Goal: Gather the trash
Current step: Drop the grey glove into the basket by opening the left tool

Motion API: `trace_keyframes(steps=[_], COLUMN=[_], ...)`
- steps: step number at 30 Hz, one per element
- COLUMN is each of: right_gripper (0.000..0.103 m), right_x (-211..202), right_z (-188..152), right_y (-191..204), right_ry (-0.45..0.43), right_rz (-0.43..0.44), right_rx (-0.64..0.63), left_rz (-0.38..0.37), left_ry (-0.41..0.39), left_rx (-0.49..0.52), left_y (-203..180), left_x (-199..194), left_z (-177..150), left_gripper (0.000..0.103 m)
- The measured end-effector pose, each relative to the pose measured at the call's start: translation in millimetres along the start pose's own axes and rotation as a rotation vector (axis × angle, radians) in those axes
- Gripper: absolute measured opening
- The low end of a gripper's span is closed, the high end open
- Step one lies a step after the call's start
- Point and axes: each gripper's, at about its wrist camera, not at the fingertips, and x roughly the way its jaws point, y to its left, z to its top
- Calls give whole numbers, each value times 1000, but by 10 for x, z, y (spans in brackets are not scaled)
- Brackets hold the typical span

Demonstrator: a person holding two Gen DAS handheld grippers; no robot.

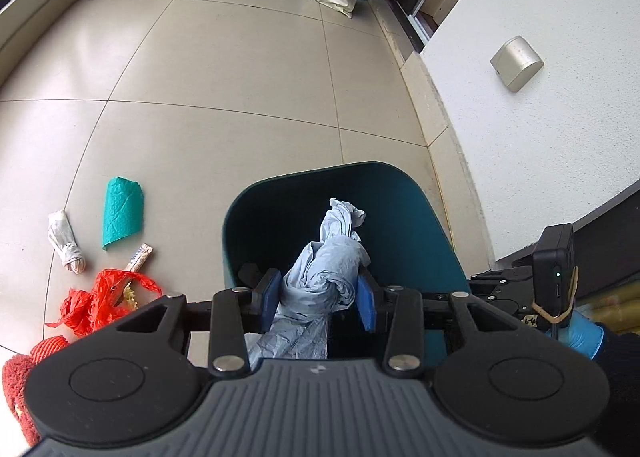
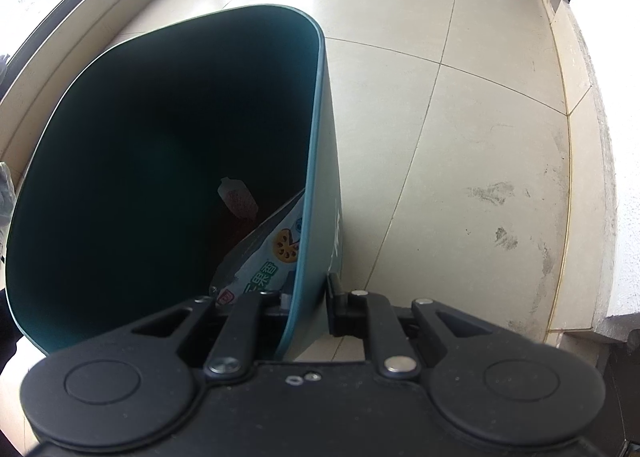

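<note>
Holding: your left gripper [image 1: 320, 297] pinches a crumpled pale-blue wrapper [image 1: 324, 269] above the teal bin [image 1: 404, 193].
Bracing: your right gripper [image 2: 308, 303] clamps the bin's rim.
Inside: seemingly snack packets [image 2: 272, 257].

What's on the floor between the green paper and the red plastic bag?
In the left wrist view, a small snack wrapper lies between the green paper and the red plastic bag, touching the bag's edge.

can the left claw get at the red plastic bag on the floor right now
Probably not yet: the left claw is shut on a crumpled blue bag over the bin. The red plastic bag lies uncovered on the floor.
</note>
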Motion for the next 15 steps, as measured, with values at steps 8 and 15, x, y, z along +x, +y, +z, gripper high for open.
trace_keyframes(steps=[8,15], right_gripper=[11,10], right_x=[-50,-102], right_z=[-9,-71], right_y=[-38,-29], right_ry=[-14,-20], right_rz=[3,-7], right_rx=[-16,-48], left_rz=[73,164], left_ry=[82,171], left_rx=[18,-9], left_y=[-393,-356], left_x=[851,1411], left_z=[17,-111], left_gripper=[39,40])
